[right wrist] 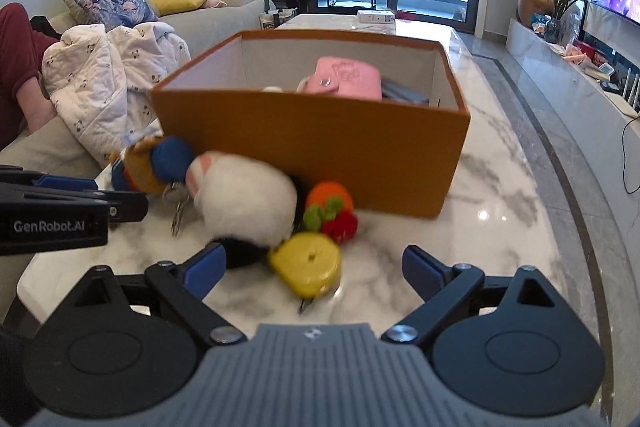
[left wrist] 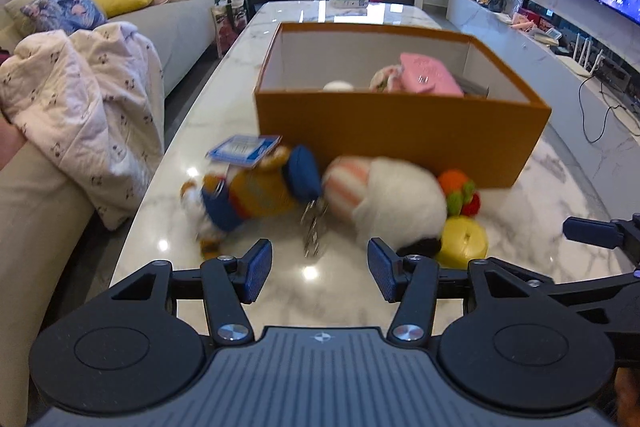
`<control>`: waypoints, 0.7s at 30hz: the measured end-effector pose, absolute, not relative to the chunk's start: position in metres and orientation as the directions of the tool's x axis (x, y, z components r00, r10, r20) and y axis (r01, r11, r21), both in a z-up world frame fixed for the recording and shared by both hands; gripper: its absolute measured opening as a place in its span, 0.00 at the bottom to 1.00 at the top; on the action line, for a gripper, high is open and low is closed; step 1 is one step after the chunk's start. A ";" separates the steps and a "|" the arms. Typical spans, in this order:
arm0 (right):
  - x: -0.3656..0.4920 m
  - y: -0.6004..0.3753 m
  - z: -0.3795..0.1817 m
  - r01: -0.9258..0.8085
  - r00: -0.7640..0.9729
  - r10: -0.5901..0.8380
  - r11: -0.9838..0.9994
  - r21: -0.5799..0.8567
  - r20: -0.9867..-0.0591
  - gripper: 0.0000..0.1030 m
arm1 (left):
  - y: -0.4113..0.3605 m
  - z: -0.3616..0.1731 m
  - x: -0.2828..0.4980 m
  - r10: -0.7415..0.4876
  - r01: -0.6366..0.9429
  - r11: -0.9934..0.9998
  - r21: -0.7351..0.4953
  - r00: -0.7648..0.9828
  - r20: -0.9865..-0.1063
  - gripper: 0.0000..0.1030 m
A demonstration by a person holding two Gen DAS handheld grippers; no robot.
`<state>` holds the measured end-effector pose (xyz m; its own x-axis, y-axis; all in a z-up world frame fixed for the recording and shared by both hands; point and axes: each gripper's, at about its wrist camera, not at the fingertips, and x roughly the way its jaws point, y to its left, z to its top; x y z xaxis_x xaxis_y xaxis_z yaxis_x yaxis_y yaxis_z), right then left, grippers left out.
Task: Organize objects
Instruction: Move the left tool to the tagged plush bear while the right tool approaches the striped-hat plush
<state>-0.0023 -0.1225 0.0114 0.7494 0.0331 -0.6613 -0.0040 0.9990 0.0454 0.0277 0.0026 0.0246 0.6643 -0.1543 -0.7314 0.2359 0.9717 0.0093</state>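
One orange box [left wrist: 400, 135], open-topped, is set on the marble table [left wrist: 540, 195]; its contents are largely hidden by the near wall, with only one pink pouch [right wrist: 348, 79], a white rounded edge and a grey corner being made out. Five loose items are counted before the box, all blurred: at 10 o'clock of the left gripper [left wrist: 318, 271], one blue-and-yellow plush [left wrist: 248, 193] with a blue tag; at 12 o'clock, one metal keyring [left wrist: 314, 227]; at 1 o'clock, one white plush [left wrist: 394, 199], its black lower part partly covered by a blue finger; beside it one knitted fruit cluster [right wrist: 330, 211] and one yellow fruit-shaped item [right wrist: 306, 263]. Both tools are held spread wide with nothing between the fingers, the right gripper [right wrist: 314, 269] sitting just short of the yellow item.
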 end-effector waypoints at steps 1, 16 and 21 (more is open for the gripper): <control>-0.006 -0.121 0.008 -0.010 0.745 0.037 0.999 0.043 -0.666 0.94 | 0.006 0.022 0.025 -0.155 0.233 0.972 0.005 0.662 -0.734 0.60; -0.003 -0.115 -0.002 -0.076 0.738 0.086 0.996 0.045 -0.670 0.95 | 0.058 0.020 0.048 -0.155 0.136 0.987 -0.087 0.647 -0.747 0.60; 0.011 -0.114 -0.003 -0.082 0.736 0.090 0.996 0.044 -0.671 0.96 | 0.042 0.022 0.064 -0.127 0.203 0.979 0.017 0.672 -0.729 0.60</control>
<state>0.0106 -0.1140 -0.0028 0.7357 0.0905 -0.6712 -0.0821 0.9956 0.0442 0.0645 0.0417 0.0222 0.6722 -0.1266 -0.7295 0.2030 0.9790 0.0171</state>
